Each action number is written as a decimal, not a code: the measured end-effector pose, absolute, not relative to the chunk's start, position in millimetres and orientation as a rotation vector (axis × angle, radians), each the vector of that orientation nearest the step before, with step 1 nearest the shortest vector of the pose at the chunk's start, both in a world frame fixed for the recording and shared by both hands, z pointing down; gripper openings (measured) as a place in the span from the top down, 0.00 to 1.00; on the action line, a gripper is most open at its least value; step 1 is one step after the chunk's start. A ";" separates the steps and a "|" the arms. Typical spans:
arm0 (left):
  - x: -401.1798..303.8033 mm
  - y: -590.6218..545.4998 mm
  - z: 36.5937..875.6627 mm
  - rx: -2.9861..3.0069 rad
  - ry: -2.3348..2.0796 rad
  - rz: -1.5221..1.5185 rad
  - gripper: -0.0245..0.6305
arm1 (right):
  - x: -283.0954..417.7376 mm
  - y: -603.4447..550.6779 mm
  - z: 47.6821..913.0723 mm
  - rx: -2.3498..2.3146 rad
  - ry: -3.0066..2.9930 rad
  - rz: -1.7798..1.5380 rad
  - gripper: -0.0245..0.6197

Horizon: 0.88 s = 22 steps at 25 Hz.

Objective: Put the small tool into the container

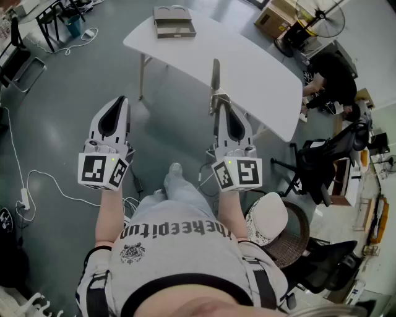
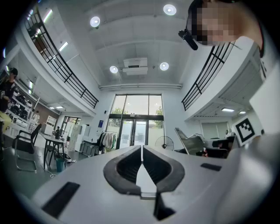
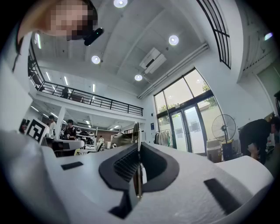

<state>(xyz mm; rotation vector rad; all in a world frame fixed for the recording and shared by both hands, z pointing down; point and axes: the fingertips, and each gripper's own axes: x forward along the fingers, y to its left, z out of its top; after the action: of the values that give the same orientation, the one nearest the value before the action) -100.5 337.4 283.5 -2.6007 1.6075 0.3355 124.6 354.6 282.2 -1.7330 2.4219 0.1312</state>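
My right gripper [image 1: 218,104] is shut on a small tool [image 1: 215,77], a thin flat metal strip that sticks out past the fingertips. In the right gripper view the tool [image 3: 136,131] stands edge-on between the closed jaws of the right gripper [image 3: 139,148]. My left gripper [image 1: 121,99] is held level with it on the left, shut with nothing in it; its jaws meet in the left gripper view [image 2: 141,149]. The container [image 1: 174,22], a grey open box, lies on the far end of the white table [image 1: 247,68], well ahead of both grippers.
Both gripper views point up at the ceiling and hall. A person [image 1: 331,77] bends over beside a fan [image 1: 318,17] at the right. Black office chairs [image 1: 325,164] and a stool with a white cap [image 1: 267,220] stand to my right. Cables [image 1: 37,186] trail on the floor at left.
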 end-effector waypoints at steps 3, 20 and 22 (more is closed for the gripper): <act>-99.3 333.7 283.8 -2.603 1.610 0.332 0.94 | 124.9 350.9 282.7 -1.730 2.424 0.133 0.96; -79.3 254.2 278.1 -2.605 1.607 0.332 0.94 | 139.4 268.5 288.7 -1.702 2.456 0.084 0.95; -72.5 241.9 274.4 -2.612 1.623 0.311 0.94 | 143.5 255.2 287.5 -1.689 2.462 0.090 0.95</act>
<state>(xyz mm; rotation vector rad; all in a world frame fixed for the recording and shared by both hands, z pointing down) -72.5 241.9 274.4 -2.6119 1.6226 0.3108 143.5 255.2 287.5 -1.6895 2.4622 0.0897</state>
